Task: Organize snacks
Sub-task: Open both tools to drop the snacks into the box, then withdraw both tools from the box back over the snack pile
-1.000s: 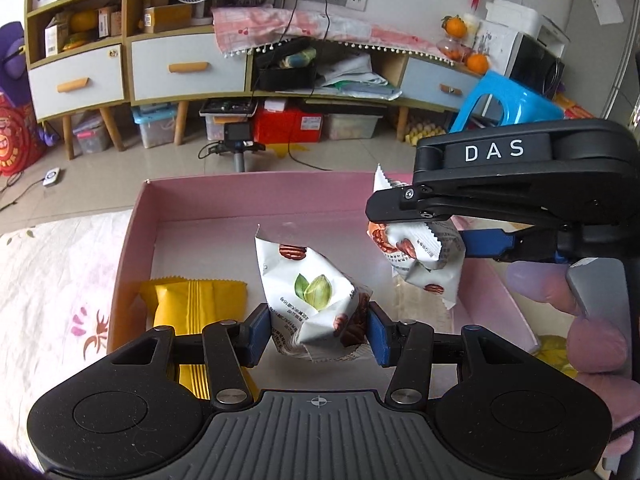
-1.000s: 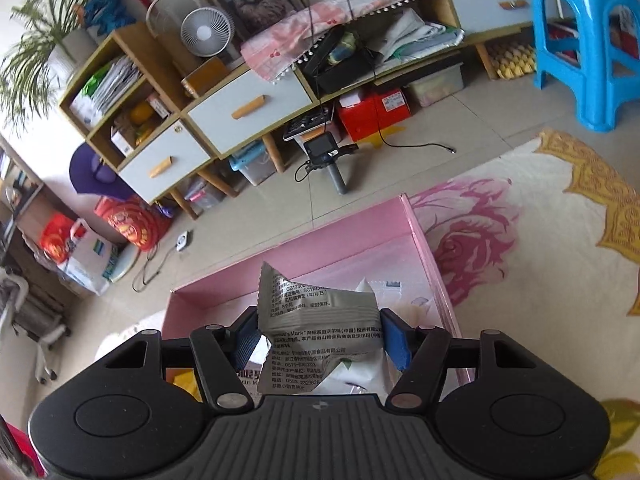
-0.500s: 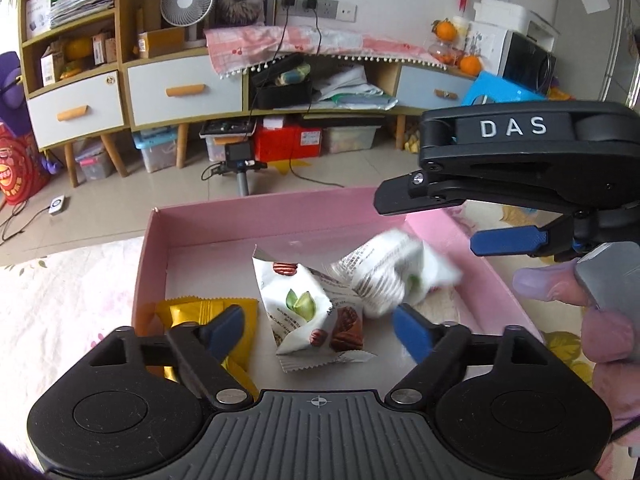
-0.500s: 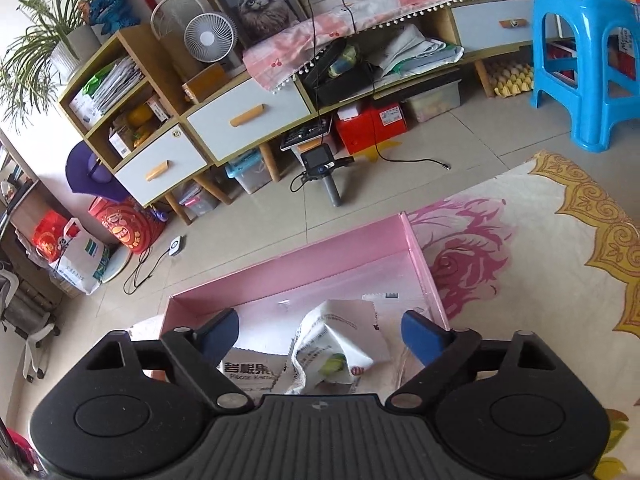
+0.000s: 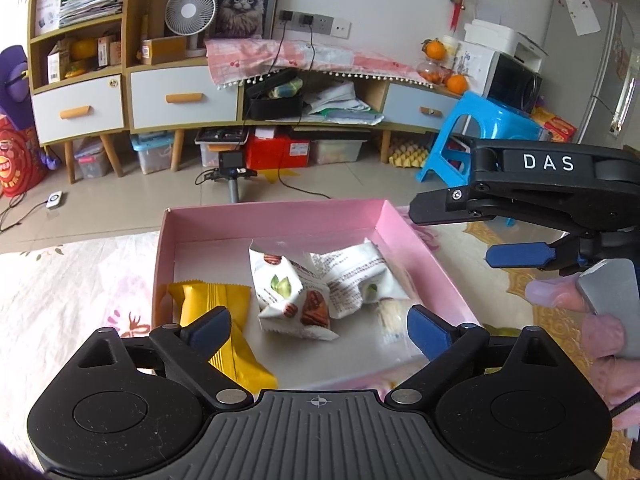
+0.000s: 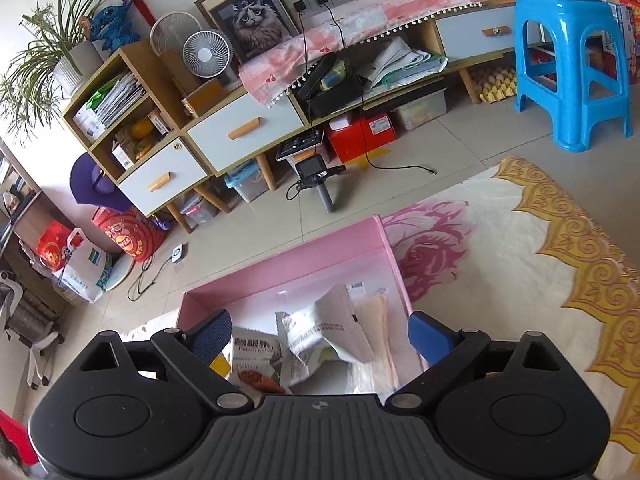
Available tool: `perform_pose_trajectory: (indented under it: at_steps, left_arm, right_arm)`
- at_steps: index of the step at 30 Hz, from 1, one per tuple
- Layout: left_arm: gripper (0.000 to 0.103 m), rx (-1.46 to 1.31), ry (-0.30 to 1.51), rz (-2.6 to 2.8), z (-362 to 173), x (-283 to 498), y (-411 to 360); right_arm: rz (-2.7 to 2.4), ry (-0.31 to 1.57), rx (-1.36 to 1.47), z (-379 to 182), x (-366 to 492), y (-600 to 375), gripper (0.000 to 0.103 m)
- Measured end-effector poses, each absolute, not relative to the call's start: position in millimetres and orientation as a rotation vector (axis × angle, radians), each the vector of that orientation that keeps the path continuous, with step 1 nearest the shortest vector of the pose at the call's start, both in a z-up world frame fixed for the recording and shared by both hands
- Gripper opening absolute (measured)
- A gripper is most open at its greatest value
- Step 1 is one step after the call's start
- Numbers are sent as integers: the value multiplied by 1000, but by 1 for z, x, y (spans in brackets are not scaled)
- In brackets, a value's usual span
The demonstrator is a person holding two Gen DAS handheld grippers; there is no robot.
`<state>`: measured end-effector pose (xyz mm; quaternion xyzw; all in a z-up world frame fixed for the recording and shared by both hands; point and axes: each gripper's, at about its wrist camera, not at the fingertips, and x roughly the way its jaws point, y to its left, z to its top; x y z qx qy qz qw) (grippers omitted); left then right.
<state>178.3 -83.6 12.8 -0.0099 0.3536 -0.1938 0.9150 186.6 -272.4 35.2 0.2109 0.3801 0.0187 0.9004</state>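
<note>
the snacks are lying in the pink box, just ahead of the left gripper and under the right gripper, both gaping wide and holding nothing.

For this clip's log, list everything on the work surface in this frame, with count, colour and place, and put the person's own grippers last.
Shallow pink cardboard tray: 1, pink walls, pale floor, on the floral cloth.
Floral cloth: 1, cream with pink roses and gold border, under the tray.
Yellow foil snack packet: 1, yellow, tray's near left corner.
White nut-print snack packs: 2, white with nut pictures, tray centre, leaning together; the right one shows its printed back.
Pale flat packet: 1, translucent beige, beside the tray's right wall; contents unclear.
Left gripper: 1, black with blue pads, open, above the tray's near edge.
Right gripper: 1, black with blue pads, open, above the tray, holding nothing.
</note>
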Motion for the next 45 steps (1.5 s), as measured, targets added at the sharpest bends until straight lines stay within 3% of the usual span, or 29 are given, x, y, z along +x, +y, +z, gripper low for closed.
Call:
perform_pose_trajectory:
  at_steps: [25, 45]
  left_arm:
    - [100, -78, 743, -413, 32, 91, -32]
    - [101, -126, 729, -211, 8, 58, 54]
  right_arm:
    - [139, 830, 287, 51, 105, -236, 90]
    - [173, 665, 39, 28, 39, -242, 95]
